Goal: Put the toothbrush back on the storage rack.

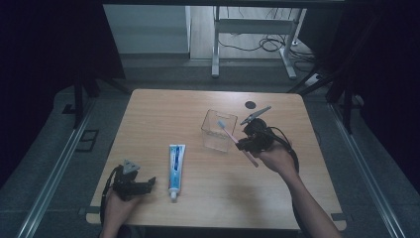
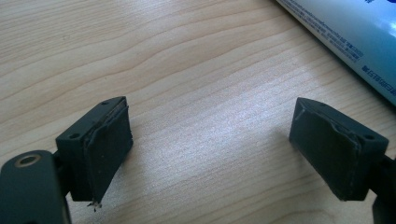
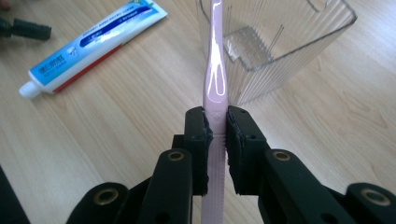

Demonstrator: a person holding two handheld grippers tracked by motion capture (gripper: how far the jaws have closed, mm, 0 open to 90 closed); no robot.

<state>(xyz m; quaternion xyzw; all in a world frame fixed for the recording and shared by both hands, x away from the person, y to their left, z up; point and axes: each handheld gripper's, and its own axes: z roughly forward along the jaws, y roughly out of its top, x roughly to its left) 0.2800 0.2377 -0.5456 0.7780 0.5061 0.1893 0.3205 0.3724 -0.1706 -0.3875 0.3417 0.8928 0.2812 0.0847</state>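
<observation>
Right gripper (image 3: pixel 215 140) clamps a slim pink plastic toothbrush (image 3: pixel 215 70), its head over the rim of a clear ribbed plastic cup (image 3: pixel 299 42) that looks empty. Best to lower it steadily, bristle end inside, before letting go. Left gripper (image 2: pixel 210 140) rests spread wide beside a blue-and-white toothpaste tube (image 1: pixel 176 166).

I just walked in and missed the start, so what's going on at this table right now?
A person at a wooden table holds a gripper in each hand. The right gripper is shut on a pink toothbrush, holding its head end over the rim of a clear ribbed cup. The left gripper is open with nothing between its jaws, resting low over the table beside a toothpaste tube that lies flat.
</observation>
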